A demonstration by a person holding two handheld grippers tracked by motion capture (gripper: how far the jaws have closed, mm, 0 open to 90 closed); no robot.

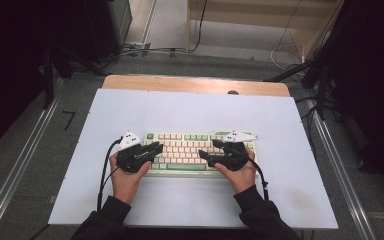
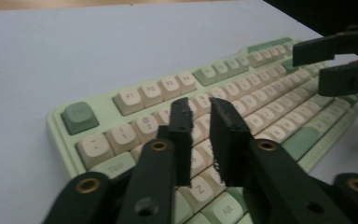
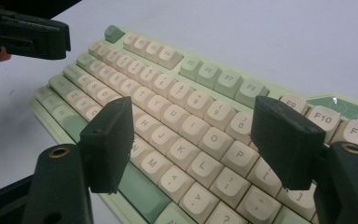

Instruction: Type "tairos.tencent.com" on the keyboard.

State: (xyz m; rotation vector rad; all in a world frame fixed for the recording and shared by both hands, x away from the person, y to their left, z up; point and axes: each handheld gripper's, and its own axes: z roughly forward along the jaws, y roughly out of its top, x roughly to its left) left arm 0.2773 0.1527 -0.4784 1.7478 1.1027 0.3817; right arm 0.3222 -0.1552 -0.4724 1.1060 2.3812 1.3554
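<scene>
High view: a person sits at a white table with a gripper in each hand, both over a green and cream keyboard that lies flat near the table's middle, close to the person's edge.
Keyboard: long side runs across the table; cream letter keys, green keys at the corners, a green space bar on the near row. It rests on the table, and neither gripper grips it.
Left gripper: held in the left hand over the keyboard's left end, jaws pointing toward the middle.
Left gripper view: its two black jaws stand nearly together, with only a narrow slit left between the pads. Nothing sits in that slit. They hover above the letter rows near the Tab key and the Alt key; I cannot tell whether the tips touch a key.
Right gripper: held in the right hand over the keyboard's right end, jaws pointing left toward the other gripper.
Right gripper view: its jaws are spread wide, with several letter keys showing between the pads. They hold nothing and hang above the keys around the K, L and P.
Between the two: their tips are near each other over the middle of the keyboard, but apart.
Cables: a black cable trails from the left gripper down past the wrist.
</scene>
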